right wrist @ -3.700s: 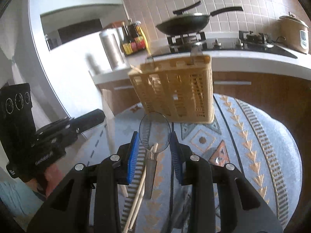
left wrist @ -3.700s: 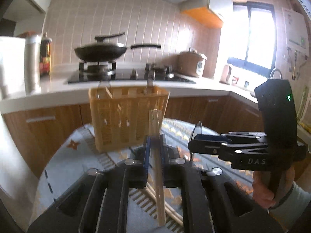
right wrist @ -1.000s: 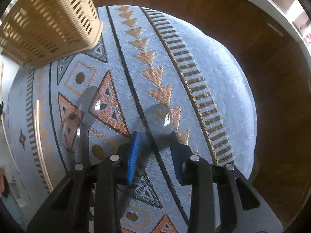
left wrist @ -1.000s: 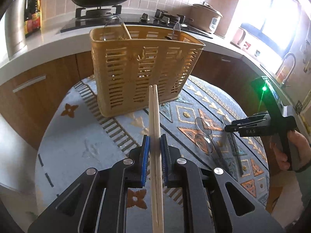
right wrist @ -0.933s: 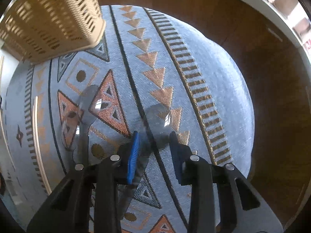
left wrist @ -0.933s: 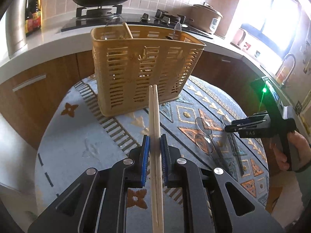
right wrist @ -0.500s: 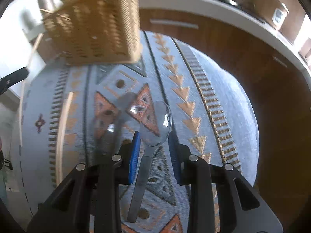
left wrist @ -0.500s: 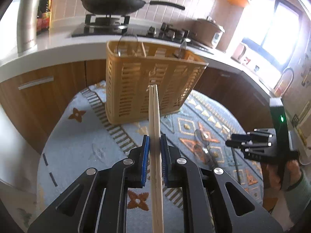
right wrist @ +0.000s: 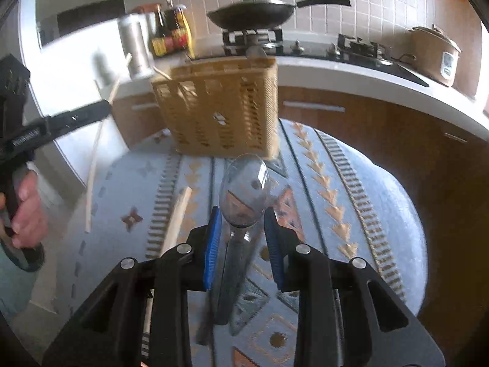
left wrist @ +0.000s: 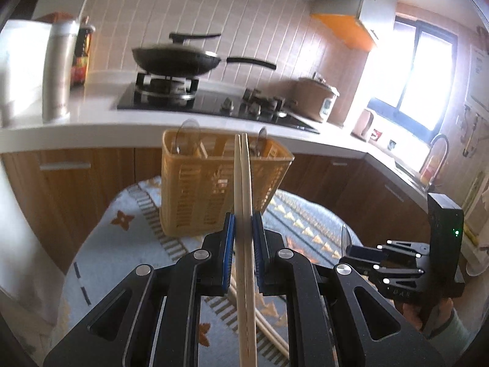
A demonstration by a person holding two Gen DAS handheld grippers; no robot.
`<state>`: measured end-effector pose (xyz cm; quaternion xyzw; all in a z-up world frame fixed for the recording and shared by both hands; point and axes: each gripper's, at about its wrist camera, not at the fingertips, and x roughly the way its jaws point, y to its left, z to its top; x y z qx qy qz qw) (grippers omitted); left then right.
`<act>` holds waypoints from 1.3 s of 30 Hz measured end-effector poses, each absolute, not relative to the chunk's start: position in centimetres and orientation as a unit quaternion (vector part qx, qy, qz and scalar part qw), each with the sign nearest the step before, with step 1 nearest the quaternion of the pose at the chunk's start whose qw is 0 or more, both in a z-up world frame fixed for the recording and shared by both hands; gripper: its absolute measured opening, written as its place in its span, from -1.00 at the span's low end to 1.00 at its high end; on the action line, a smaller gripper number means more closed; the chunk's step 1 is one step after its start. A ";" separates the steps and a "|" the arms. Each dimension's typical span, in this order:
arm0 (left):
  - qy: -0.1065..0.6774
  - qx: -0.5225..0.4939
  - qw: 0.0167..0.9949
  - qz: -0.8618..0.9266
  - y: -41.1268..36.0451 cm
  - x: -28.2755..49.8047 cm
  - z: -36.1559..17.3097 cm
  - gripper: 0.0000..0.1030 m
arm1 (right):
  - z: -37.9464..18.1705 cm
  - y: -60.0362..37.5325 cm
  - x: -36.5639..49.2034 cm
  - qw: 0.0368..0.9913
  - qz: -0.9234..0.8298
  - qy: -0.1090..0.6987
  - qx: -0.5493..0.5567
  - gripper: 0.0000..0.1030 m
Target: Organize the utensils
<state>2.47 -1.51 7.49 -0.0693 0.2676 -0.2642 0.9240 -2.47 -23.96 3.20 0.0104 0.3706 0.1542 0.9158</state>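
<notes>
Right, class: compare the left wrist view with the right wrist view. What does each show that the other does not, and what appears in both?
Only the left wrist view shows the window, the sink tap and the left gripper shut on a pair of chopsticks.

Only the right wrist view shows the right gripper shut on a clear plastic spoon and the person's hand on the other tool's handle.

Both show the slotted utensil basket on the patterned cloth, the frying pan on the stove, the rice cooker and the steel flask.
</notes>
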 end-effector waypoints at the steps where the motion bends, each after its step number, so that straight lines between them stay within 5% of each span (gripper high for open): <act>1: 0.262 -0.069 0.926 -0.264 -1.6 2.3 7.8 -0.81 | 3.4 -24.0 -2.5 0.918 0.157 0.363 0.015 -0.50; 5: 0.238 -0.075 0.932 -0.262 -1.9 1.9 8.8 -0.81 | 4.9 -23.9 -2.4 0.927 0.181 0.327 0.038 -0.53; 7: 0.227 -0.077 0.935 -0.262 -1.9 1.7 9.2 -0.81 | 5.6 -23.8 -2.5 0.930 0.194 0.309 0.048 -0.79; 15: 0.206 -0.068 0.941 -0.260 -2.3 1.6 9.9 -0.80 | 6.1 -24.0 -0.9 0.933 0.188 0.300 0.066 -0.79; 18: 0.210 -0.070 0.940 -0.259 -1.9 1.8 9.6 -0.80 | 5.1 -25.3 0.4 0.920 0.171 0.343 0.080 -0.66; 23: 0.217 -0.079 0.937 -0.263 -1.1 2.2 9.1 -0.80 | 3.5 -28.3 2.8 0.888 0.144 0.416 0.133 -0.05; 39: 0.222 -0.075 0.936 -0.263 0.7 2.5 8.4 -0.80 | -3.5 -20.4 12.8 0.846 0.061 0.515 0.120 -0.04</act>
